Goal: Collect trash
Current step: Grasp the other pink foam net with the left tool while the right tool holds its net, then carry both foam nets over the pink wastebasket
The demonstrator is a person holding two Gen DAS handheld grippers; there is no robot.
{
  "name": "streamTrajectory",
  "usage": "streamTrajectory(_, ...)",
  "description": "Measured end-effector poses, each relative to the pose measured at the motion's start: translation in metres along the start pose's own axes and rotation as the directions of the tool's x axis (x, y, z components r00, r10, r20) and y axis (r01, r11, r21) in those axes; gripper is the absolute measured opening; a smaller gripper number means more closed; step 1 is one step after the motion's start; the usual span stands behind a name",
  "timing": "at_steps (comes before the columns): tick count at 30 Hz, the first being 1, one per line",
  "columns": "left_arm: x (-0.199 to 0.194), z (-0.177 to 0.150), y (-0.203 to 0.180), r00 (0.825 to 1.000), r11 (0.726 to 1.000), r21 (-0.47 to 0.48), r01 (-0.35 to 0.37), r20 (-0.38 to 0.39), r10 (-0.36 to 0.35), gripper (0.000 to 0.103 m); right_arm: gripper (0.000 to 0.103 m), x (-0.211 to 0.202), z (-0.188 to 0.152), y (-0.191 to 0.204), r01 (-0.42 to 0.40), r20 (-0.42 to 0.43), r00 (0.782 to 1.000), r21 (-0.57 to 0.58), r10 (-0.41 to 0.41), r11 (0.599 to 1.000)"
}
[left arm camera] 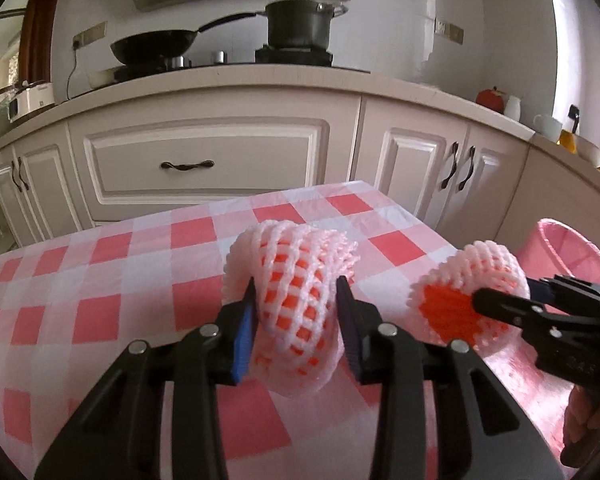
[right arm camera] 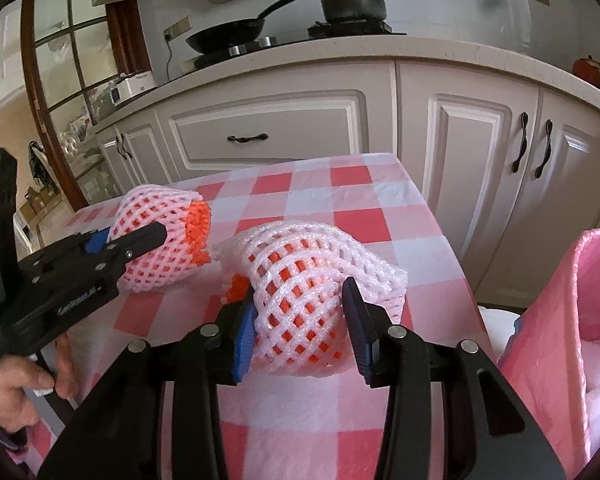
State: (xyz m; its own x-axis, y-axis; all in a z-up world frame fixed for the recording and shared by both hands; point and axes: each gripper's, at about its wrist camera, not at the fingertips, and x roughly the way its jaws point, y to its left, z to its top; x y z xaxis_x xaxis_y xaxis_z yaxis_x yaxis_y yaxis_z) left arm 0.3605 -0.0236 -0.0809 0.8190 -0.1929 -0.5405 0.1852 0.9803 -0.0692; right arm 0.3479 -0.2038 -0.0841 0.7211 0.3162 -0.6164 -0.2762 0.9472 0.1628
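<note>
White foam is held in the pink-lined bin (right arm camera: pixel 556 320) beside the table (right arm camera: pixel 360 208) edge; a foam net (left arm camera: pixel 296 304) is pinched by the left fingers (left arm camera: pixel 246 320), another net (right arm camera: pixel 304 304) by the right fingers (right arm camera: pixel 360 320).

Two crumpled white foam fruit nets with orange inner layers, held above a pink-checked tabletop. One net (left arm camera: pixel 296 304), twisted, lies left; the other net (right arm camera: pixel 300 296) lies right, nearer the pink-lined bin (right arm camera: pixel 556 320), which contains white foam.

wok (left arm camera: pixel 154 46) and pot (left arm camera: pixel 298 24) on stove; cabinets (left arm camera: pixel 204 160) beneath counter; checked tablecloth (left arm camera: pixel 100 280) in front; white appliance (left arm camera: pixel 30 100) at counter's left end
</note>
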Motion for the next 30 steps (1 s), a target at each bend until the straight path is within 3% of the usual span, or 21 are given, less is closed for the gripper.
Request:
streamTrajectory(8,-0.054,-0.026,0.002,0.999,0.999,-0.053,-0.007,0.052,0.010,0.036,0.040,-0.037,-0.015,0.029,-0.009,0.030,0.999,-0.024,0.010,1.000)
streamTrajectory(30,-0.197,-0.073,-0.002,0.980,0.997,-0.061,-0.043,0.190,0.054,0.036,0.040,-0.143,-0.051,0.087,-0.020,0.126,0.992,-0.082,0.030,0.996)
